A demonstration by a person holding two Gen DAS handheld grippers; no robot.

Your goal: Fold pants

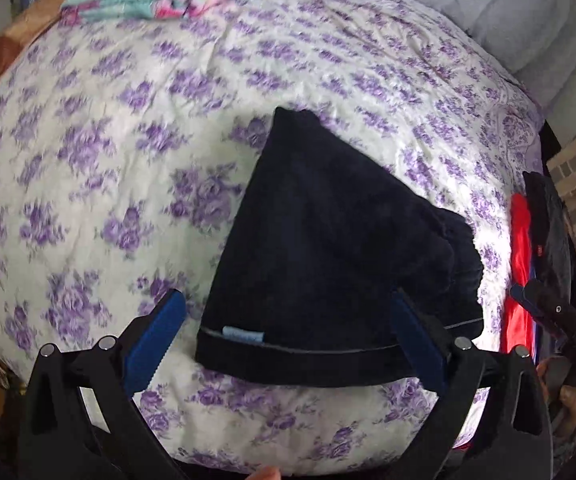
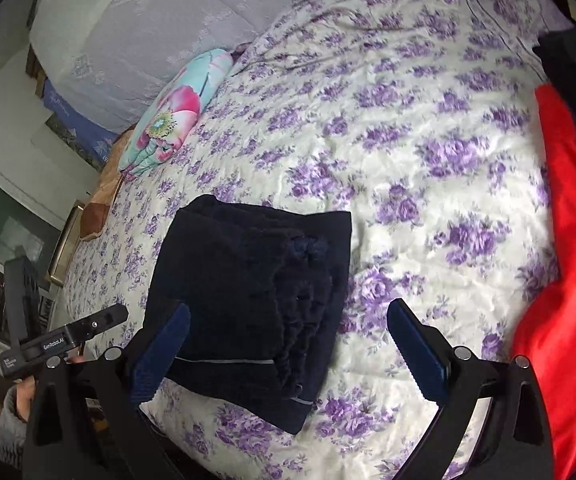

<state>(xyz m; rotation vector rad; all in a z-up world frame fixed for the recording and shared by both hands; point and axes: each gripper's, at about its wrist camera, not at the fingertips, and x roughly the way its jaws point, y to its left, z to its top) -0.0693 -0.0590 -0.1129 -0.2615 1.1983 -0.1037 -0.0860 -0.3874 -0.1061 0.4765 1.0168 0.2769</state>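
On the purple-flowered white bed quilt (image 1: 88, 184), the folded navy fleece pants (image 1: 328, 256) are lying flat. I'm hovering both over them: left gripper (image 1: 288, 332) fingers apart, right gripper (image 2: 288, 340) fingers apart, gripping nothing. Red satin cloth (image 2: 564, 280) is lying near the bed's edge.

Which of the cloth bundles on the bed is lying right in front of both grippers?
The dark navy folded pants, lying mid-bed. The red garment lies off at the bed's edge, and the flowered bundle sits far back.

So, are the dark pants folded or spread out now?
Folded: the dark pants lie as a compact stack on the bedspread, layered edges visible.
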